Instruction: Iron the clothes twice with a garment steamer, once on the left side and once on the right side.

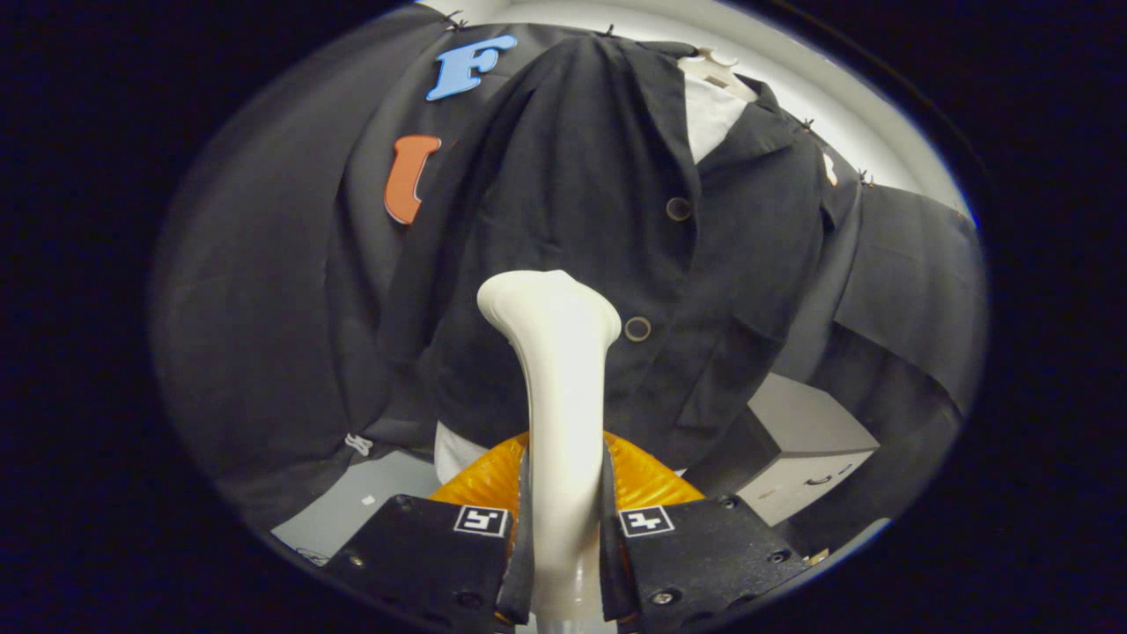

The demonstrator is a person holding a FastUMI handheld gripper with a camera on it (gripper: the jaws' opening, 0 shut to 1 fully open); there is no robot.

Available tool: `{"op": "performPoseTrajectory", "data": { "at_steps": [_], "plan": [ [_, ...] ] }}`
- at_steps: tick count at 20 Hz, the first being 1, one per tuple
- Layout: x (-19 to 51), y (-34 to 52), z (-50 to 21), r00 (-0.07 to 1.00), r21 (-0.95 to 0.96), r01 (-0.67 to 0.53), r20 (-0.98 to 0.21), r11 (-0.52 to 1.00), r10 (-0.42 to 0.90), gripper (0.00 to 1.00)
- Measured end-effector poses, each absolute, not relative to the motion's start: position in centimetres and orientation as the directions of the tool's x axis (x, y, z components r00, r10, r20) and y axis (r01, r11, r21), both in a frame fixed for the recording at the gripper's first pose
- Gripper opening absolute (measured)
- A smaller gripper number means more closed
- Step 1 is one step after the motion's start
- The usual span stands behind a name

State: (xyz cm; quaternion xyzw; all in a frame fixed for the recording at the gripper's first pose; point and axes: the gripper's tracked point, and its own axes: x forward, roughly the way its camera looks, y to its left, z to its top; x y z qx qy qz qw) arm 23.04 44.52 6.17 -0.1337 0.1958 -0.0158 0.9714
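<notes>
Tool (563, 528) clamped on cream steamer (556, 370), flared head vs dark buttoned shirt (599, 220).

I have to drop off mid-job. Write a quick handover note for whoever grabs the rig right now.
Gripper: jaws shut on the steamer, gripped by its handle, head pointing up at the shirt.
Shirt: dark, buttoned, hanging on a hanger against the booth wall. The steamer head sits in front of its lower half, just beside the button placket; contact cannot be judged.
Done: steamer picked up and brought to the shirt.
Left: how many passes are finished cannot be told from this frame; confirm, then complete the left and right passes.
</notes>
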Motion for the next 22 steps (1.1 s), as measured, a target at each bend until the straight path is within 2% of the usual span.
{"op": "performPoseTrajectory", "data": {
  "at_steps": [11,18,22],
  "plan": [
    [18.7,42.0,-5.7,0.815,-0.237,-0.126,-0.579,0.963,-0.035,0.33],
    [15.0,37.5,-6.6,0.801,-0.199,-0.177,-0.598,0.964,0.024,0.33],
    [12.6,31.7,-5.9,0.8,-0.166,-0.171,-0.599,0.971,0.038,0.33]
  ]
}}
